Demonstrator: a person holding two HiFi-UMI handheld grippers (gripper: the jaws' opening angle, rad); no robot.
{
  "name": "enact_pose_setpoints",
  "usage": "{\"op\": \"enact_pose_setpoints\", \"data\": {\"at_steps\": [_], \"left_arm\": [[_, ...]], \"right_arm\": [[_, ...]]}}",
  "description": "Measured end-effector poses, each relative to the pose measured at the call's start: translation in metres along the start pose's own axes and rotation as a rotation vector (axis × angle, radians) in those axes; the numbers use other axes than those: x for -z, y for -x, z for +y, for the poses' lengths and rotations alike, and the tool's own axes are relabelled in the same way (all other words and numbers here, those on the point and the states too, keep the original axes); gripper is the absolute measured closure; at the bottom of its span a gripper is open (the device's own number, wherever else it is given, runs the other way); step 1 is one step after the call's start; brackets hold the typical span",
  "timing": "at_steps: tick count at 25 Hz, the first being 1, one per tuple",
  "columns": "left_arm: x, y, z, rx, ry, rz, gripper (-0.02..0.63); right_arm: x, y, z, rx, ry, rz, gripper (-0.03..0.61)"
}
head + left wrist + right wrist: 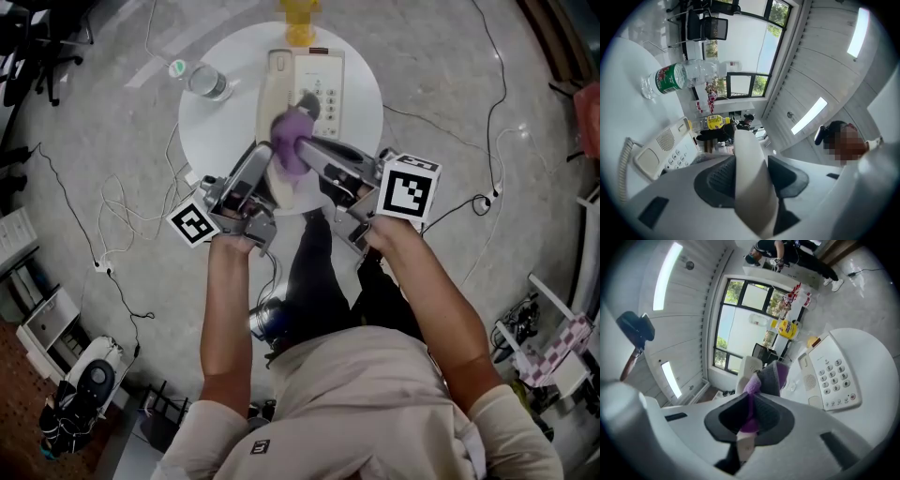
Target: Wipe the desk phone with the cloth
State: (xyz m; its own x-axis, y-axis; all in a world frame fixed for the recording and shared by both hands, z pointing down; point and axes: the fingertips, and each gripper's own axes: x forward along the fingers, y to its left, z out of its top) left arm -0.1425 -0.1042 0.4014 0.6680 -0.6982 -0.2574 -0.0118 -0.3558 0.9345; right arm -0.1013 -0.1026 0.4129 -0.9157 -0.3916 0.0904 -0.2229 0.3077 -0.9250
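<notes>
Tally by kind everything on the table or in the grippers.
Desk phone base: 1
Handset, lifted off the base: 1
Purple cloth: 1
Water bottle: 1
Yellow item at the table's far rim, kind unclear: 1
Total: 5

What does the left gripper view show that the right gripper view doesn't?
Left gripper view only: the left gripper closed on the cream handset, seen close up, and the coiled cord beside the phone base.

Right gripper view only: the right gripper clamped on the purple cloth, which sits against the lifted handset.

Both: the handset, the phone base with its keypad, the white table and a yellow bottle beyond the phone.
</notes>
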Motion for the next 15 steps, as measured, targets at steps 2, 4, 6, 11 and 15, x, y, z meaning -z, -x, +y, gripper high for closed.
{"op": "enact_pose_setpoints", "data": {"at_steps": [2,4,6,11,15], "left_arm": [[0.006,-0.001,-0.001,-0.022,-0.051,0.036,0.402],[0.008,0.001,-0.001,-0.048,-0.105,0.058,0.403],[0.005,0.004,0.001,-0.095,-0.162,0.079,0.403],[0.001,0.01,0.016,-0.261,-0.343,0.178,0.403],[0.01,0.006,0.02,-0.369,-0.482,0.28,0.403]], "right_arm": [[-0.015,0.001,-0.003,0.026,0.009,-0.051,0.558],[-0.023,0.006,-0.005,0.075,0.038,-0.082,0.558],[-0.03,0.011,0.0,0.117,0.094,-0.101,0.558],[-0.039,0.006,0.033,0.113,0.294,-0.069,0.558],[-0.027,-0.009,0.055,0.103,0.488,0.068,0.557]]}}
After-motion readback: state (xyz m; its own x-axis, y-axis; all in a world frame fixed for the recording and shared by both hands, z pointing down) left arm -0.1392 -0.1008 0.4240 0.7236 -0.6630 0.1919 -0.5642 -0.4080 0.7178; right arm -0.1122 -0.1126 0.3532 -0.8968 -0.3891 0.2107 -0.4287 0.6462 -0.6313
